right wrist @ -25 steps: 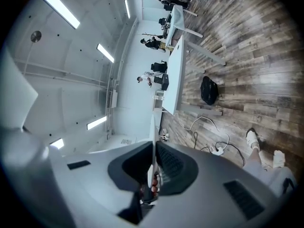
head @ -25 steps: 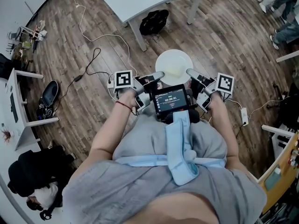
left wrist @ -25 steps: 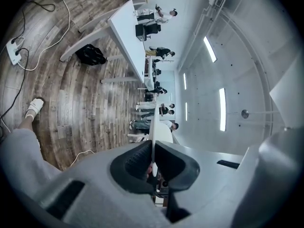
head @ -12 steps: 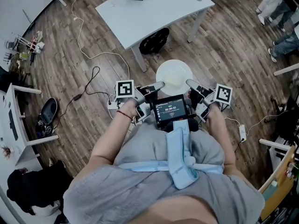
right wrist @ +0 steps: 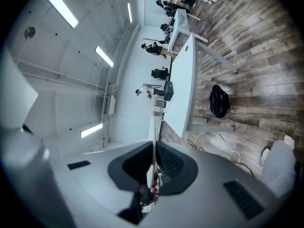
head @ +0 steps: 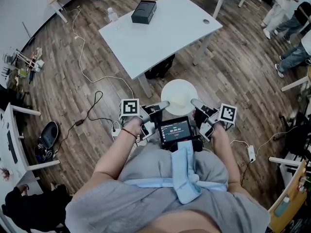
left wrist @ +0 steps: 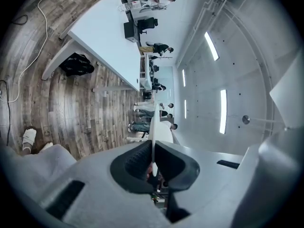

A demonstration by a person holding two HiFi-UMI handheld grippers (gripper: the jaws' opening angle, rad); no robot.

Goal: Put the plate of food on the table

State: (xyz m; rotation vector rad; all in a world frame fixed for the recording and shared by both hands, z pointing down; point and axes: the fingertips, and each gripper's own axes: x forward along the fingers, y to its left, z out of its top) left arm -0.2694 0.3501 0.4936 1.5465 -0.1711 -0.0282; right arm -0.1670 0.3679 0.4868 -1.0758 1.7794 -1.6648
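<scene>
A round white plate [head: 178,94] with a pale heap of food on it hangs level over the wooden floor, just short of the white table [head: 160,28]. My left gripper [head: 164,105] is shut on the plate's left rim and my right gripper [head: 194,102] is shut on its right rim. In the left gripper view the plate [left wrist: 155,127] shows edge-on as a thin white line pinched between the dark pads. The right gripper view shows the same thin rim [right wrist: 153,146] between its pads, with the table [right wrist: 183,84] beyond.
On the table lie a black box [head: 144,11], a clear bottle [head: 112,16] and a small round thing [head: 206,21]. A black bag [head: 160,66] sits under the table. Cables and a power strip [head: 116,130] lie on the floor. People stand at the far right [head: 291,28].
The table has come nearer and further into view as the person walks toward it. Both grippers keep their hold on the plate, which stays level.
</scene>
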